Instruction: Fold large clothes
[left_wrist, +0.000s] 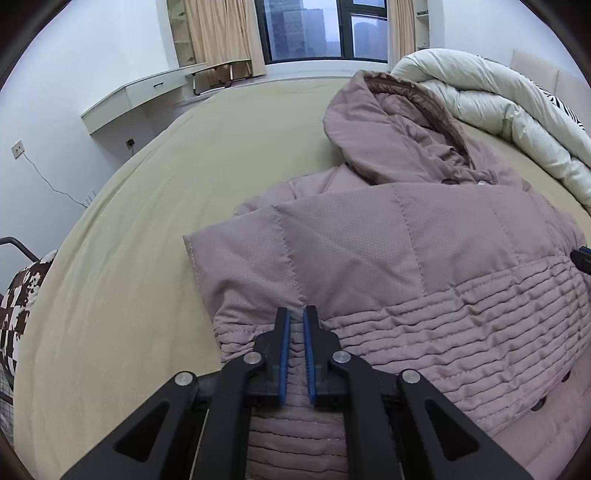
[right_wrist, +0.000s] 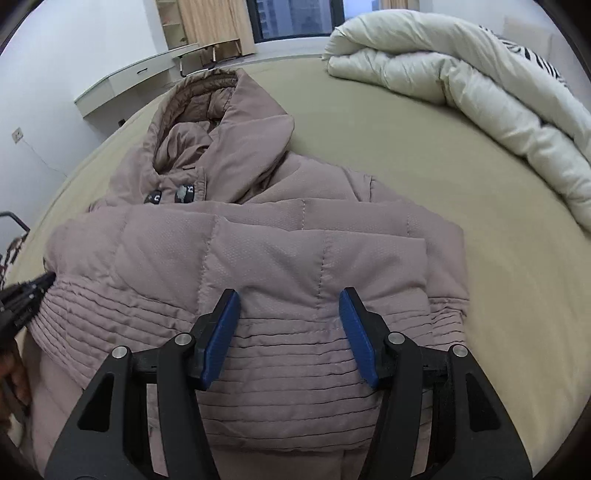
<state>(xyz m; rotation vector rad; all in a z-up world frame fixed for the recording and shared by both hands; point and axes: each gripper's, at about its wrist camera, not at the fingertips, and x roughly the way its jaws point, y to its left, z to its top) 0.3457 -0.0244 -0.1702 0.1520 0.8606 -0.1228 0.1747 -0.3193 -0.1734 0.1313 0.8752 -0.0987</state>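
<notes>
Currently mid-fold on a mauve padded coat (left_wrist: 406, 236), laid on the olive bed sheet (left_wrist: 147, 184) with hood (left_wrist: 399, 129) at the far end. Sleeves already brought across the chest; ribbed cuffs lying directly under both claws.

Left gripper (left_wrist: 295, 314): pads nearly together, a narrow slit between them, coat fabric visible through the slit. Whether a pinch of cloth is caught at the tips: cannot tell. Positioned over the ribbed band, just short of the smooth quilted panel ahead. Folded sleeve edge to the left of the tips, bare sheet beyond it.

Right gripper (right_wrist: 290, 299): fingers wide apart, holding nothing, hovering over or resting on the ribbed band; contact not resolvable. Quilted chest panel straight ahead, hood further ahead and to the left. White duvet (right_wrist: 461, 74) well off to the right, clear of the work. Left claw visible at the far left edge of the right wrist view, at the coat's side.

Step judged: side folds done, lengthwise fold pending. Hem not in view, presumably below both claws.

Next move likely needs: both claws closing on the near edge, lifting together, carrying it forward toward the hood. Thick filling likely to spring back; press down after placing.
</notes>
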